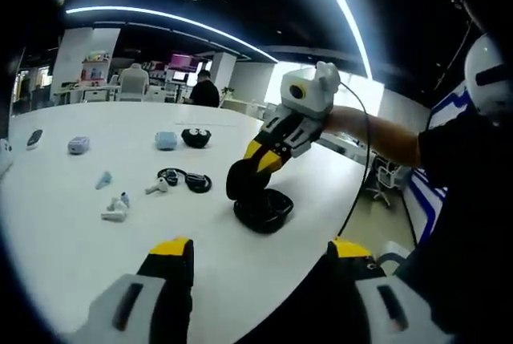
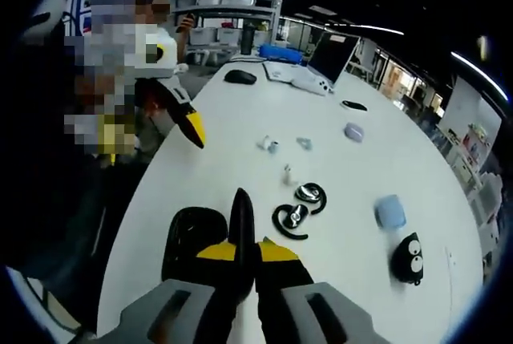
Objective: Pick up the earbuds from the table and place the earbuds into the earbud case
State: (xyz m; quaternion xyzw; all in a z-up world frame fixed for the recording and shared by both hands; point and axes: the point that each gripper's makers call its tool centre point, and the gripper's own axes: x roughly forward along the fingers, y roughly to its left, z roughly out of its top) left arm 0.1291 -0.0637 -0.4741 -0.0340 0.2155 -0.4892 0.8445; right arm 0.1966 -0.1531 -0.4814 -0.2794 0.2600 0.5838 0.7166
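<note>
An open black earbud case [image 1: 264, 212] lies on the white table [image 1: 72, 256], just beyond my left gripper [image 1: 260, 252], whose jaws stand wide apart with nothing between them. My right gripper [image 1: 245, 177] reaches in from the right and is shut on the case's raised lid [image 2: 242, 209], with the case's base [image 2: 192, 240] just to its left. Two black ear-hook earbuds [image 2: 290, 220] [image 2: 311, 194] lie on the table past the case; in the left gripper view they rest left of it [image 1: 186, 179].
Loose white earbuds [image 1: 115, 211] and another [image 1: 158, 187] lie on the left. Farther back sit a pale blue case [image 1: 166, 140], a black case with cartoon eyes [image 2: 409, 257] and a lilac case [image 1: 78, 145]. A laptop [image 2: 333, 59] stands at the far end.
</note>
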